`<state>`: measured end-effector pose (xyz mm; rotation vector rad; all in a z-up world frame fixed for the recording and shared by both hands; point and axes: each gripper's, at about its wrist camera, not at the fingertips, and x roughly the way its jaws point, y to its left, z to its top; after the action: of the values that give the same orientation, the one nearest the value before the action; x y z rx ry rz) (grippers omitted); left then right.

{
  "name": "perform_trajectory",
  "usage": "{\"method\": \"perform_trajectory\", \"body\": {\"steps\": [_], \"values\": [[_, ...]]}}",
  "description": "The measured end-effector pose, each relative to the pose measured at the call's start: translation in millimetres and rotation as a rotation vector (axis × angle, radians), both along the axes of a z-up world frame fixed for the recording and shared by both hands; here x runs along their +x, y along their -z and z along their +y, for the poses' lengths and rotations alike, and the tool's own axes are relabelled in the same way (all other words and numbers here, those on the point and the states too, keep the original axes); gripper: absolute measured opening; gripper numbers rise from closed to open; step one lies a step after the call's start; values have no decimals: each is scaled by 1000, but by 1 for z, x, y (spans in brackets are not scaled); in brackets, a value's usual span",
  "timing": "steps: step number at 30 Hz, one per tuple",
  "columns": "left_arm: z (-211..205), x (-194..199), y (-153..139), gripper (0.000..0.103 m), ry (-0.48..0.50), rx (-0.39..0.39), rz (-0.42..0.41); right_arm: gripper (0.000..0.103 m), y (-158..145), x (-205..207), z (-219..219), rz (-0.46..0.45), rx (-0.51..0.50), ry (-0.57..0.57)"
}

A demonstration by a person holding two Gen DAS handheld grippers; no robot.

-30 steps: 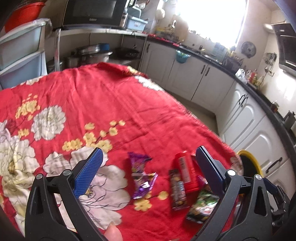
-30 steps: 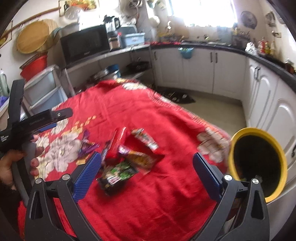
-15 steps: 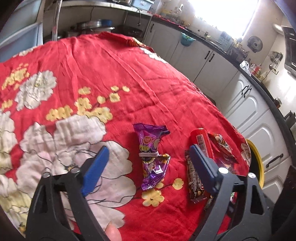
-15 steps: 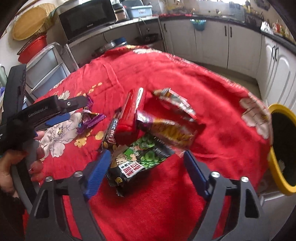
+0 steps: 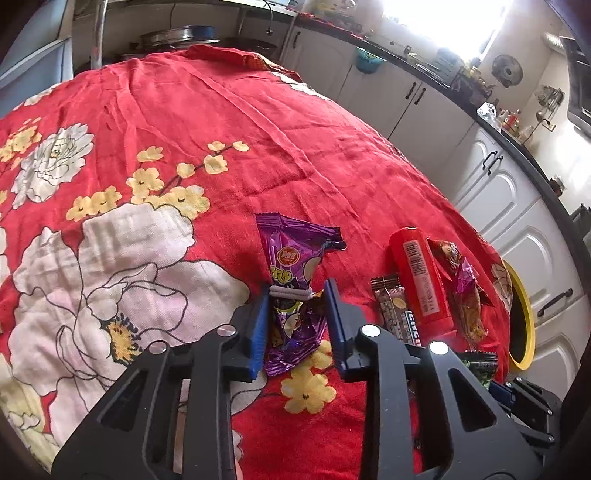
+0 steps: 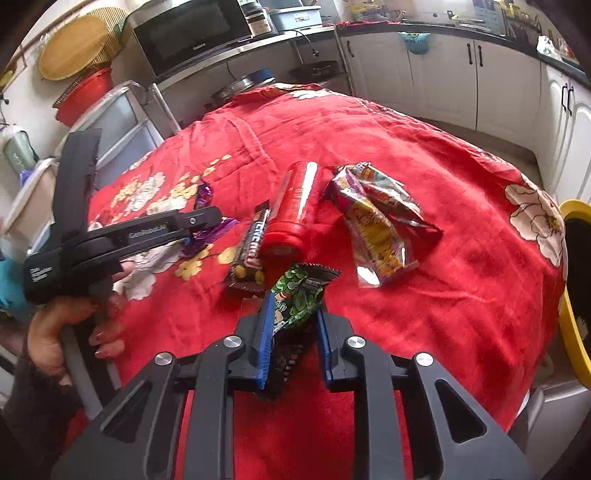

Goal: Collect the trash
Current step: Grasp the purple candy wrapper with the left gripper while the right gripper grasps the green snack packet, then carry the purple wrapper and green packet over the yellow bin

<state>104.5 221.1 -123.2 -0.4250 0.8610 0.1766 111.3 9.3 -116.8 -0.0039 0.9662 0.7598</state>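
This is a home kitchen. White cabinets (image 6: 491, 74) with dark handles run under a black counter (image 5: 517, 144) along the upper right of both views. A microwave (image 6: 192, 31) stands at the upper left of the right wrist view, with a red basin (image 6: 83, 96) below it. A red flowered cloth (image 5: 221, 122) covers the worktop.

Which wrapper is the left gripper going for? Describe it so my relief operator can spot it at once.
On the red flowered tablecloth, look left of the cluster around the red tube. The purple wrapper lies there by itself, with the left gripper closing around its near half. It is the only purple piece, pinched at the middle by a grey band like a bow.
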Motion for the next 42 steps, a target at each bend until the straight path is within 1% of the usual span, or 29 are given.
{"method": "perform_trajectory", "body": {"steps": [6, 14, 19, 29, 35, 42], "values": [[3, -9, -6, 17, 5, -14, -7, 17, -10, -9, -12, -4, 33, -17], [-12, -19, -36, 17, 42, 1, -68, 17, -27, -15, -36, -48, 42, 12], [-31, -19, -53, 17, 85, 12, -106, 17, -35, -13, -52, -64, 54, 38], [-82, -9, -81, 17, 186, 38, -162, 17, -52, -9, -94, -120, 70, 141], [-112, 1, -89, 17, 245, 44, -185, 17, -62, -3, -124, -149, 82, 208], [-146, 16, -98, 17, 308, 32, -210, 17, -73, 0, -159, -190, 81, 293]]}}
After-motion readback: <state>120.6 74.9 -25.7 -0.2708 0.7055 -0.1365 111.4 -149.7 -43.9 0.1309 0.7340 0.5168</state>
